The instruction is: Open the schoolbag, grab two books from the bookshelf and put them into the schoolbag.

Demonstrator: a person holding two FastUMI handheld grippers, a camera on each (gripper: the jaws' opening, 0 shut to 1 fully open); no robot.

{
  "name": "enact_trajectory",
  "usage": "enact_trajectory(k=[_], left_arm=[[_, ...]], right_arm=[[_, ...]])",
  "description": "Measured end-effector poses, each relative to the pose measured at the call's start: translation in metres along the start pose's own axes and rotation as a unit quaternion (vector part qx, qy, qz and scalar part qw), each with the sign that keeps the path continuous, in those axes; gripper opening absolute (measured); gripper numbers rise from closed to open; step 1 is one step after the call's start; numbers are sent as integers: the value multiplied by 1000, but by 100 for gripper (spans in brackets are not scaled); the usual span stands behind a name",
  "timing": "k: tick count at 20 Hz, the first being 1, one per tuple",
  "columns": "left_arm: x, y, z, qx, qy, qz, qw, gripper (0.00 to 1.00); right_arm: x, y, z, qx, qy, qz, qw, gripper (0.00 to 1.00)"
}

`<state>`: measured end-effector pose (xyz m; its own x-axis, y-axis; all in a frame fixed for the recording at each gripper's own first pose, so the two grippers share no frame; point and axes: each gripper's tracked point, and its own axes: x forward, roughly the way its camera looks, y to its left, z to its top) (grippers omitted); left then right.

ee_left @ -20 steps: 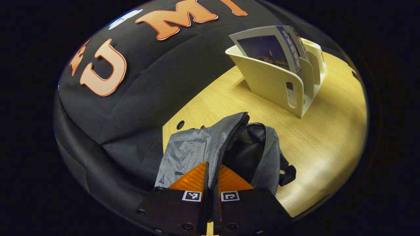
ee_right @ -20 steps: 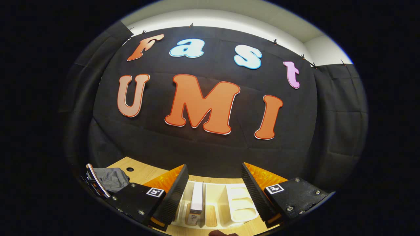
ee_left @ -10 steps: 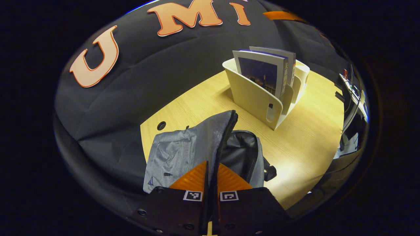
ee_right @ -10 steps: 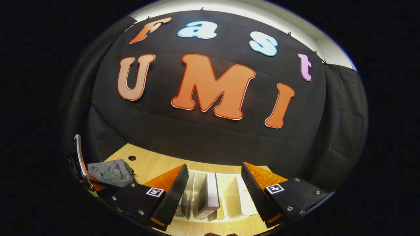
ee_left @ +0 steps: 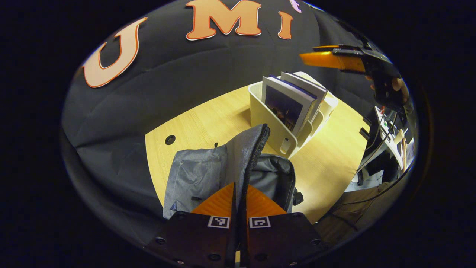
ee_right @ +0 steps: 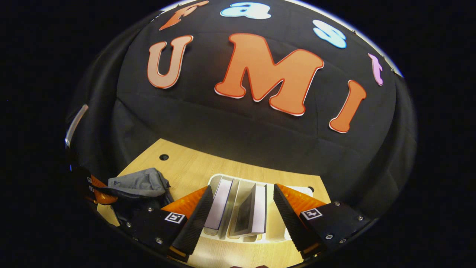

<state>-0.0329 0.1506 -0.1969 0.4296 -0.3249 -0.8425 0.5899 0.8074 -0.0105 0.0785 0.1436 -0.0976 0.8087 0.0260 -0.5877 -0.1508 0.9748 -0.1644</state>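
Two books (ee_right: 238,208) in bookshelf (ee_left: 277,128) — left gripper (ee_left: 240,201) pinching schoolbag (ee_left: 208,171) flap

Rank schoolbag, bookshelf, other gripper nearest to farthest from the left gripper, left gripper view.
1. schoolbag: right at the left gripper, its zip edge pinched in the jaws.
2. bookshelf: farther back on the table, to the right.
3. right gripper: farthest, above the bookshelf.

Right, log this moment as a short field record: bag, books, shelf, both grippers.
schoolbag: grey, unzipped, lying on the table
left gripper: shut on the schoolbag's zipper edge
bookshelf: cream, standing beyond the bag
books: two, upright in the bookshelf
right gripper: open, above the books, touching neither
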Motion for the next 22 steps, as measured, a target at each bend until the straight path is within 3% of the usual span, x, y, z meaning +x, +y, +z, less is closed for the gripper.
enact_trajectory(k=[4,9,12,18,19,21,22], left_arm=[[-5,4,9,-10,15,-19,1000,7],[-3,10,12,-24,27,-13,999,5],[0,11,13,-29,27,-4,999,5],[-3,10,9,-46,25,9,999,5],[-4,9,10,-48,24,11,998,5],[-2,10,9,-52,25,13,998,5],[-2,9,7,-54,25,14,998,5]], right_arm=[[16,21,-18,9,70,50,996,98],[36,28,-38,22,142,61,988,98],[50,36,-55,25,198,80,977,97],[72,58,-79,72,277,92,954,85],[75,58,-80,80,284,89,951,74],[85,58,-85,90,298,81,947,66],[88,57,-90,94,310,77,943,69]])
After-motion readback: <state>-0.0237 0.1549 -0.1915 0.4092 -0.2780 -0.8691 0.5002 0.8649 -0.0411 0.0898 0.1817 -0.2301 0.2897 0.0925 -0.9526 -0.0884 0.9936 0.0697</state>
